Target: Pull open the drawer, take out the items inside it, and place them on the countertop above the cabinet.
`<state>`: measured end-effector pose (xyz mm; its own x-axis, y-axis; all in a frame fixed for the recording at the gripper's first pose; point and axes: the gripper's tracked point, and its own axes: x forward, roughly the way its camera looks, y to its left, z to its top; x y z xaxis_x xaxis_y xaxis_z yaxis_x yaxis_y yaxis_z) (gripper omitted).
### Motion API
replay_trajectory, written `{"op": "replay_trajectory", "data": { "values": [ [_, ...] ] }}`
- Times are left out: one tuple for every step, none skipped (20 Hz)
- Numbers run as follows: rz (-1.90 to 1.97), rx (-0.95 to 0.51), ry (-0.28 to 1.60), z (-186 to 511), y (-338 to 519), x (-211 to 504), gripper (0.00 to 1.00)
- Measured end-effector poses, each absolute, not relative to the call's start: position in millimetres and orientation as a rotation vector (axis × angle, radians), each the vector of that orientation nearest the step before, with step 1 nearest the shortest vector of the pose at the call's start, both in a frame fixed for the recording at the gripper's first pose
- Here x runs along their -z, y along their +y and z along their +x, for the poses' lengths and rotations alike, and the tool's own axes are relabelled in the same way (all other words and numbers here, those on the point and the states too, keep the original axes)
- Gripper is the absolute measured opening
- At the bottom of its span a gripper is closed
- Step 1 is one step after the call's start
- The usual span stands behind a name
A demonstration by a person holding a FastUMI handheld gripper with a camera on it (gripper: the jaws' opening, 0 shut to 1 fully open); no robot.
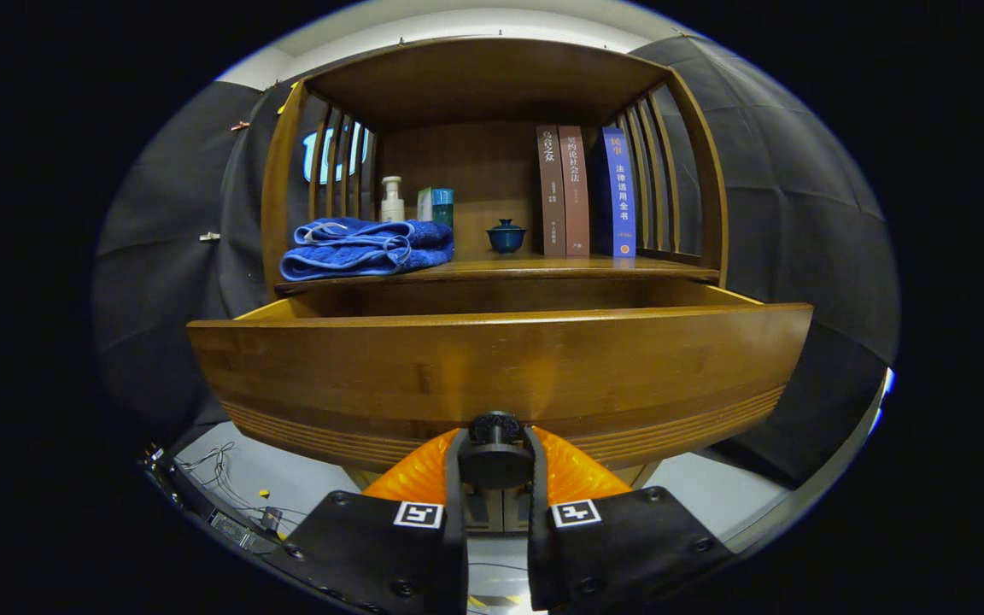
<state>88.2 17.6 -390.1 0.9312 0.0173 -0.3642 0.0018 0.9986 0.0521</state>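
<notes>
Standing pulled out toward the camera, the drawer (500, 367) shows its wide wooden front, and its dark round knob (494, 427) sits low in the middle of that front. The hand-held gripper (494, 457) is closed on the knob: the two orange fingers (424, 470) press on it from both sides, with black pads around it. The inside of the drawer is seen only as a thin strip behind the front panel, so what lies in it cannot be told.

Just above and behind the drawer is the counter (535, 266) of the cabinet, a wooden surface under a shelf roof with slatted sides. On its left part a folded blue towel (368, 248) lies near the front edge. Behind the towel stand a white pump bottle (391, 201) and, just beside it, a teal and white box (437, 207). Near the middle a small dark blue lidded cup (506, 236) stands alone. To the right of it three books (586, 192) stand upright, touching each other: two brown ones and a blue one.

Below the cabinet a pale floor (304, 483) is visible, with some cables (219, 465) lying on it.
</notes>
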Motion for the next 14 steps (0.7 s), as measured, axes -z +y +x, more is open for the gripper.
{"op": "replay_trajectory", "data": {
  "values": [
    [0.053, -0.007, 0.377, 80.4, 17.3, 390.5, 0.32],
    [0.056, -0.006, 0.384, 72.5, 16.9, 392.5, 0.31],
    [0.06, -0.006, 0.392, 64.7, 16.9, 395.7, 0.32],
    [0.07, -0.006, 0.378, 59.7, 16.8, 391.8, 0.31],
    [0.061, -0.006, 0.382, 56.8, 17.9, 394.6, 0.32],
    [0.059, -0.007, 0.379, 49.8, 17.7, 392.9, 0.31],
    [0.061, -0.009, 0.383, 47.1, 18.2, 392.0, 0.32],
    [0.062, -0.01, 0.386, 45.3, 18.6, 392.9, 0.31],
    [0.064, -0.01, 0.385, 44.8, 18.3, 392.5, 0.31],
    [0.061, -0.011, 0.386, 44.7, 18.8, 392.9, 0.32],
    [0.058, -0.012, 0.384, 45.2, 19.0, 392.7, 0.31],
    [0.056, -0.014, 0.385, 45.4, 18.9, 393.5, 0.31],
    [0.059, -0.017, 0.385, 44.9, 18.8, 393.0, 0.32],
    [0.069, -0.026, 0.385, 44.3, 19.8, 392.4, 0.37]
  ]
}}
